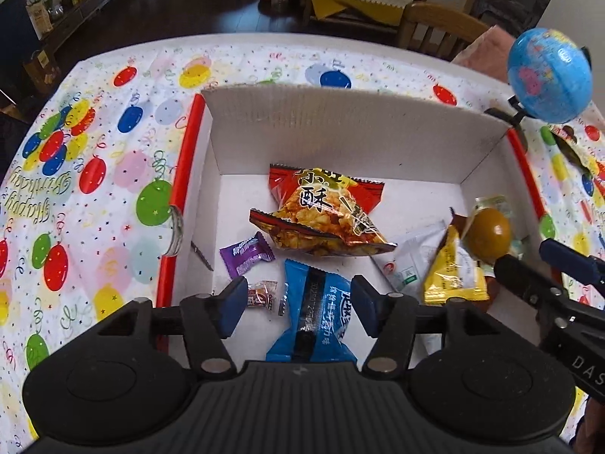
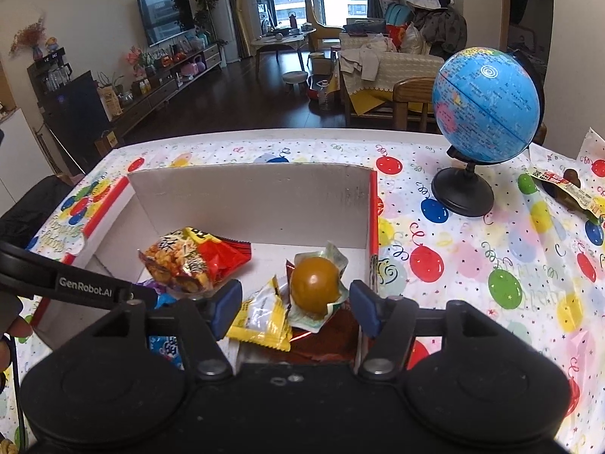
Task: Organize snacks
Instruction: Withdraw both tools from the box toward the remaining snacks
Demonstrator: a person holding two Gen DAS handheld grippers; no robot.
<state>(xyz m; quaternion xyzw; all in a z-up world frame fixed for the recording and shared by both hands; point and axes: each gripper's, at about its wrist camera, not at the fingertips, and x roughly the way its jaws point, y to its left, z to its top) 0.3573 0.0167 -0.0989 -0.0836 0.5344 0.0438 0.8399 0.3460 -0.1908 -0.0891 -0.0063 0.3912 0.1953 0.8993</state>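
- The shallow white cardboard box with red edges is sitting on the balloon-print tablecloth, holding a red-orange crisp bag, a blue foil packet, a yellow sachet and a brown round sweet in clear wrap.
- The left gripper is hanging half-open above the blue packet, gripping nothing.
- The right gripper is hanging half-open over the round sweet, empty.
- Risk: both tools are crowding one box and could collide.
- Risk: one dark-wrapped snack is lying outside, near the blue desk globe; a careless reach could topple it.

Snack packets inside the box on the table; globe right of it.
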